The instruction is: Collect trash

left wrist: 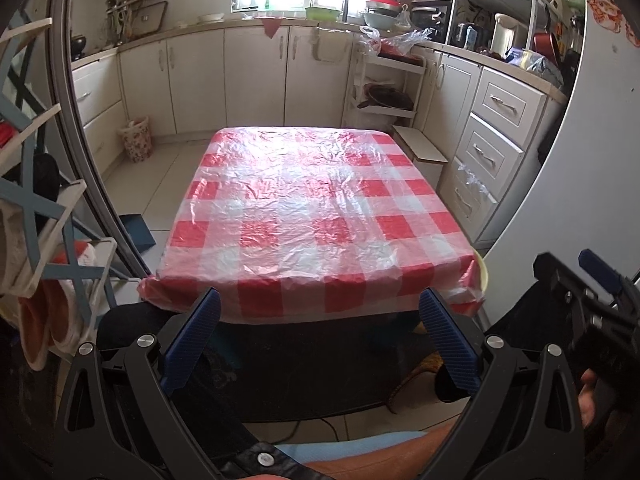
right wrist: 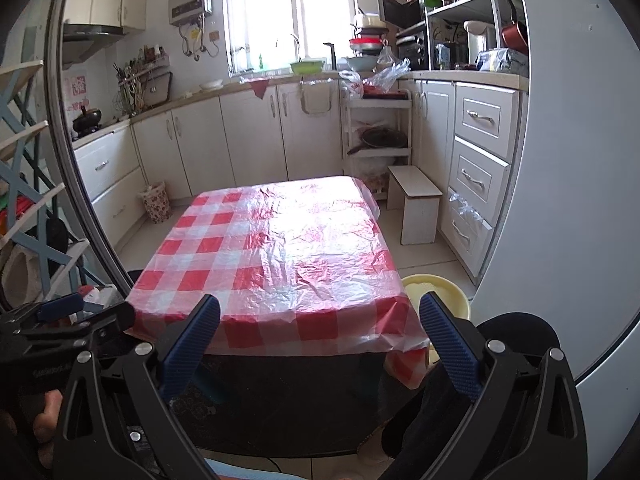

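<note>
A low table under a red-and-white checked plastic cover [left wrist: 312,216] stands in front of me; it also shows in the right wrist view [right wrist: 272,256]. I see no loose trash on the cover. My left gripper [left wrist: 320,300] is open and empty, held just short of the table's near edge. My right gripper [right wrist: 320,308] is open and empty at the same edge, and it shows at the right of the left wrist view [left wrist: 600,276]. A floral waste basket [left wrist: 137,139] stands on the floor by the far-left cabinets, also in the right wrist view [right wrist: 156,201].
A yellow basin [right wrist: 436,290] sits on the floor at the table's right front corner. A small white stool [right wrist: 416,204] and a white shelf cart [right wrist: 378,128] stand at the back right. A shoe rack [left wrist: 44,216] is at the left. Cabinets line the walls.
</note>
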Tool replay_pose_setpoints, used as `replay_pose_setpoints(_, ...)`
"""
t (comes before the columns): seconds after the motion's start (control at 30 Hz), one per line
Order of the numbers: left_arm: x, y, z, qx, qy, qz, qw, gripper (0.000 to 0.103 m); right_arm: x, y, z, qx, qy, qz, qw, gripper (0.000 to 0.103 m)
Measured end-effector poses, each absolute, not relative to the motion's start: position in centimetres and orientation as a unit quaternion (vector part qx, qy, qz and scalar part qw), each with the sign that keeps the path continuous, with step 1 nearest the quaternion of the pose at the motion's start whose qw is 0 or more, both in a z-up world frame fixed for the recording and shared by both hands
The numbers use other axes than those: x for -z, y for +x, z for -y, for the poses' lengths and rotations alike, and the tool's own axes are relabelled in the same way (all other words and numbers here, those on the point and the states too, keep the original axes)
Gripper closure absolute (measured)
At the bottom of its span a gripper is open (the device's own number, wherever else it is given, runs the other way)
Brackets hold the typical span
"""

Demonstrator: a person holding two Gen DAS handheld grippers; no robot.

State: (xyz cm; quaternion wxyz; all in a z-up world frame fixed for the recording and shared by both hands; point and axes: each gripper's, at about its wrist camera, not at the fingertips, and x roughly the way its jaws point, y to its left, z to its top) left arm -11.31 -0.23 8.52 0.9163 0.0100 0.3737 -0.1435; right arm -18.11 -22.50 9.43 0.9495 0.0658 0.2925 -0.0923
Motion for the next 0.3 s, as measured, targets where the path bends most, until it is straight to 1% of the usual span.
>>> replay_pose_setpoints(0.17, -6.4, -7.7, -0.9, 0.131, -0.02, -0.424, 0.896, 0.008, -9.5, -15.3, 22.5, 0.092, 0.067, -0.305, 0.946, 0.007)
replay_pose_setpoints(0.3, -5.0, -5.4, -1.7, 0.109, -0.026, -0.441, 0.89, 0.008, -9.3, -12.4, 22.7, 0.092, 0.064, -0.321, 0.94, 0.007)
